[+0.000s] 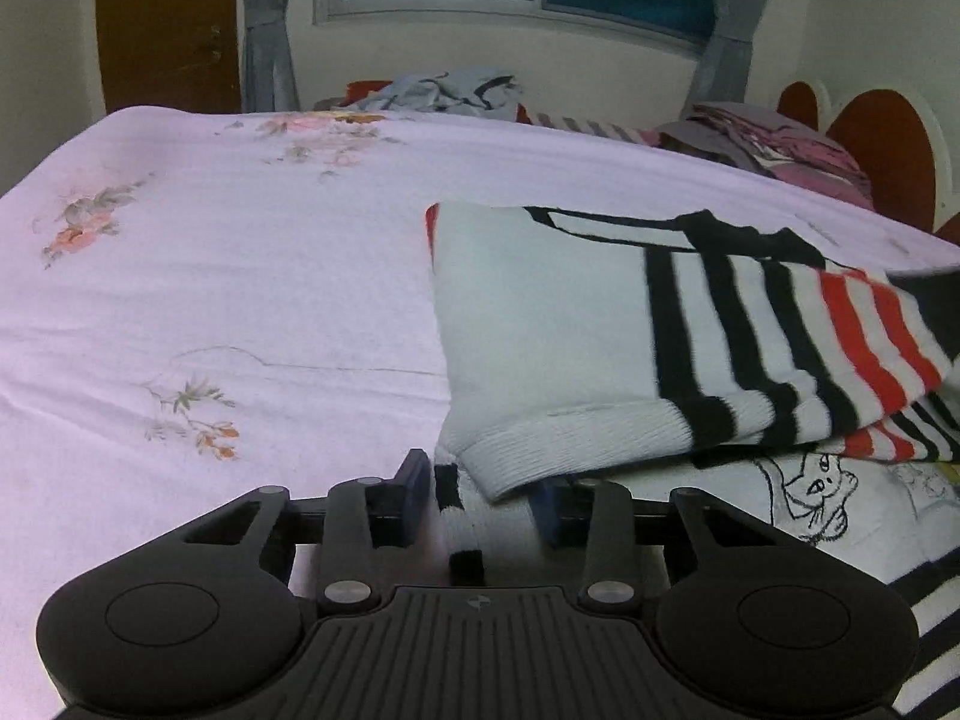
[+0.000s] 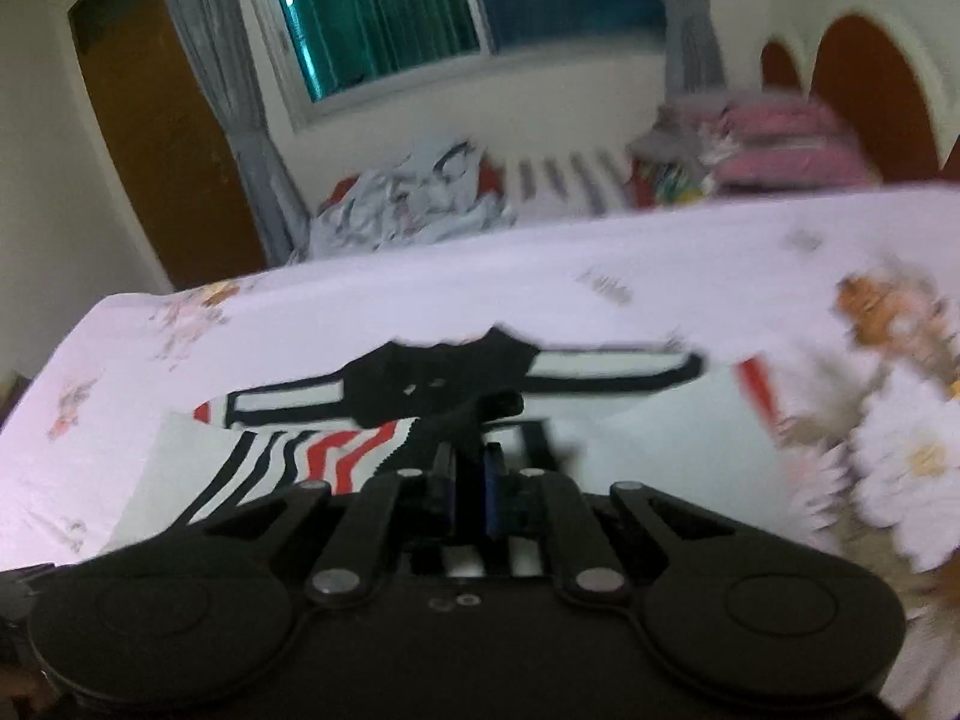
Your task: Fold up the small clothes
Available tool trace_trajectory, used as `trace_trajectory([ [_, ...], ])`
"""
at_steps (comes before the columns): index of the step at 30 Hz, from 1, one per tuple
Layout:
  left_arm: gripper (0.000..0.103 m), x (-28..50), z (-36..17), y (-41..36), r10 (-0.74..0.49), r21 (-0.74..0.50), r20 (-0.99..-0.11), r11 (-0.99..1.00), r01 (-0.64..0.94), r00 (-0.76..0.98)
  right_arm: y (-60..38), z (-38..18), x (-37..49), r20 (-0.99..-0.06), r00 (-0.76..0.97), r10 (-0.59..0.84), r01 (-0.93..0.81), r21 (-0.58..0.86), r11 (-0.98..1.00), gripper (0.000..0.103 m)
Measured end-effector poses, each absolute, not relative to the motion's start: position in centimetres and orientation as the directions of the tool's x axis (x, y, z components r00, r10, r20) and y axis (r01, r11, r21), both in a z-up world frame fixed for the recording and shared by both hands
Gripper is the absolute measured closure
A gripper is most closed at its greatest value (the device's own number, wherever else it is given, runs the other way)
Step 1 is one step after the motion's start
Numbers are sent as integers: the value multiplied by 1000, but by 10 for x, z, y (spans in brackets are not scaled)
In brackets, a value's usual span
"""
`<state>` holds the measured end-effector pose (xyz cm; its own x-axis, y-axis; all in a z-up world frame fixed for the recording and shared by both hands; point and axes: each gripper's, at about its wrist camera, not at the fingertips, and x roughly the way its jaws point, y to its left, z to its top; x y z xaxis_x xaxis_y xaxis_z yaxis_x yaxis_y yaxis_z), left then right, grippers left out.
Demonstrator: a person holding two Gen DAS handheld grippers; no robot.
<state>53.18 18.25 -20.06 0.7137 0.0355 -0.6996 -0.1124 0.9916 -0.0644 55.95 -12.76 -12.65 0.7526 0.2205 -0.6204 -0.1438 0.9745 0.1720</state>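
A small white sweater (image 1: 540,324) with black and red stripes lies on the pale pink floral bedsheet (image 1: 240,276). One sleeve is folded across its body. My left gripper (image 1: 480,498) is open at the sweater's ribbed hem, a cuff lying between its fingers. In the right wrist view my right gripper (image 2: 471,486) is shut on a black edge of the sweater (image 2: 444,384) and holds it lifted above the garment; this view is blurred.
Piles of loose clothes (image 1: 444,93) lie at the bed's far edge. A folded pink and grey stack (image 1: 774,144) sits far right by the headboard (image 1: 882,138). A flowered fabric (image 2: 888,438) lies right of the sweater.
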Motion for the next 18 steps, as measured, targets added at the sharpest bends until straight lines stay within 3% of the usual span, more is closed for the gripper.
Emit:
trace_trajectory([
  [3,72,534,-200,182,25,-74,-704,991,-108,709,-139,-159,567,-723,665,188,-98,164,981,95],
  [9,73,533,-198,185,11,-76,-718,993,-94,696,-138,-153,556,-669,722,177,-95,157,983,95],
  [15,71,531,-199,188,0,-82,-705,993,-81,709,-132,-177,571,-738,667,103,-57,87,995,94],
  [17,65,522,-197,192,-1,-93,-694,992,-88,720,-128,-171,567,-742,667,71,-47,53,997,92],
  [18,65,515,-193,194,4,-97,-678,991,-94,735,-129,-164,561,-728,685,40,-24,33,999,85],
])
